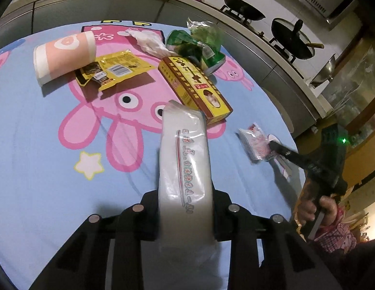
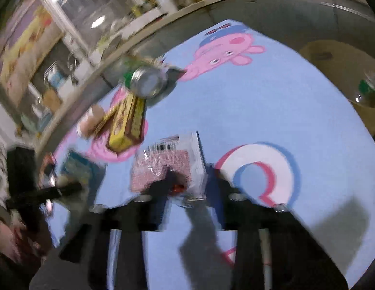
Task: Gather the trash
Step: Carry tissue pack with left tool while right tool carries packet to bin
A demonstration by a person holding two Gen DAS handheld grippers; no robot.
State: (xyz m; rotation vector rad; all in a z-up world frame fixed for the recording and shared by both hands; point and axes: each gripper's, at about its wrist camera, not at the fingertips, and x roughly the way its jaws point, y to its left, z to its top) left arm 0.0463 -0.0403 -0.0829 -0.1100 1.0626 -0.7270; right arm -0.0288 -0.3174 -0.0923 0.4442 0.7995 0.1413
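Collection is under way but far from finished, judging by what lies out. The left gripper (image 1: 186,207) has its fingers clamped on a white tissue pack (image 1: 183,159), held clear above the cartoon-print cloth (image 1: 37,145) covering the counter; the pack's long axis runs straight out along the fingers, far end pointing toward the yellow carton (image 1: 194,88). The right gripper (image 2: 187,193) has reached a small red-and-white packet (image 2: 168,166) lying flat near the cloth's edge; one finger overlaps it, but blur prevents saying whether the fingers have closed. Still uncollected: the carton, its long axis diagonal, a crushed green can (image 1: 206,55), a yellow wrapper (image 1: 114,70), a paper cup (image 1: 64,54) on its side, and a crumpled tissue (image 1: 148,41). A cardboard bin (image 2: 344,77) beside the cloth already holds a green-labelled bottle.
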